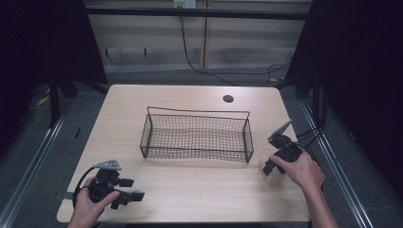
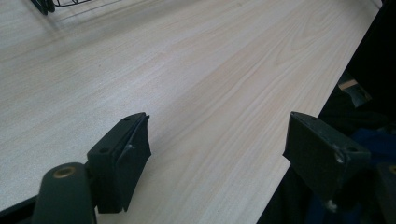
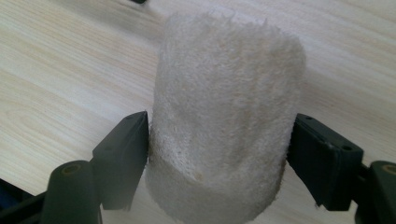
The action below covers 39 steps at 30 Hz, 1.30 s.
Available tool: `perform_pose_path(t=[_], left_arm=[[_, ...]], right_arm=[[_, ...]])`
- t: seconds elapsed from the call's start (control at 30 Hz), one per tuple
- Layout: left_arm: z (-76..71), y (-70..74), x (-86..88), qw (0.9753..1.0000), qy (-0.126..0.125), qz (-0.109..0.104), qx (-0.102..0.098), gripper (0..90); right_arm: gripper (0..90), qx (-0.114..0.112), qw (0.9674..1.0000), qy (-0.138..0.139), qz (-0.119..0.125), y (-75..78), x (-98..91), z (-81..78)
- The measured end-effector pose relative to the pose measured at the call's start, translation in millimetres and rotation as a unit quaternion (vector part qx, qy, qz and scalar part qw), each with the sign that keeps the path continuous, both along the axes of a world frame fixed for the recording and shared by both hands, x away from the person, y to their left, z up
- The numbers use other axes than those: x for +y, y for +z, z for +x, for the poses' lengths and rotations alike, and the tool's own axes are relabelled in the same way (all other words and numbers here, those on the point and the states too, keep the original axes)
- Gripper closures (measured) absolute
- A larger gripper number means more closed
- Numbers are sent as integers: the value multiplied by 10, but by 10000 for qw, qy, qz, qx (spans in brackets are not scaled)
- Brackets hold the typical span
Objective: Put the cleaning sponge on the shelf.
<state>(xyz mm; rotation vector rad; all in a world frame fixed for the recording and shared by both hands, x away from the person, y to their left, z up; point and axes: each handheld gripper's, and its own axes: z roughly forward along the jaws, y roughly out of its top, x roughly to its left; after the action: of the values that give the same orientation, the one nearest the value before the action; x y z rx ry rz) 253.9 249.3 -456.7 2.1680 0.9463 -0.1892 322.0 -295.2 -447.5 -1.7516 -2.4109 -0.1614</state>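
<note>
We had the table (image 1: 190, 190) with a wire basket (image 1: 197, 134) sitting mid-table, nothing in it. Right gripper (image 3: 219, 135) was clamped on a fuzzy cream roll (image 3: 224, 116) by the right edge; left gripper (image 2: 217, 144) hung slack near the front-left corner.

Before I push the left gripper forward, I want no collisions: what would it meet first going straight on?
Probably nothing: the left gripper, fingers open, points across bare table toward its edge; the wire basket lies off to one side.

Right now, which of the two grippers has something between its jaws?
The right gripper: its jaws flank a fuzzy cream roll. The left gripper gapes open over bare table.
</note>
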Motion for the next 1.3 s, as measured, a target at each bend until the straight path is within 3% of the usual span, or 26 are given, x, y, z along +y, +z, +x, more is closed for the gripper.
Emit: perform_pose_path(t=[0.17,0.6,1.3], left_arm=[[3,1,3,10000,-13,17,-22,220],[4,-7,-3,10000,-6,49,9,220],[2,-4,-3,10000,6,26,-1,220]], right_arm=[[231,48,9999,-56,108,-50,-10,-2],[250,65,9999,-37,107,-56,-8,5],[251,-49,9985,-30,542,145,-107,-87]])
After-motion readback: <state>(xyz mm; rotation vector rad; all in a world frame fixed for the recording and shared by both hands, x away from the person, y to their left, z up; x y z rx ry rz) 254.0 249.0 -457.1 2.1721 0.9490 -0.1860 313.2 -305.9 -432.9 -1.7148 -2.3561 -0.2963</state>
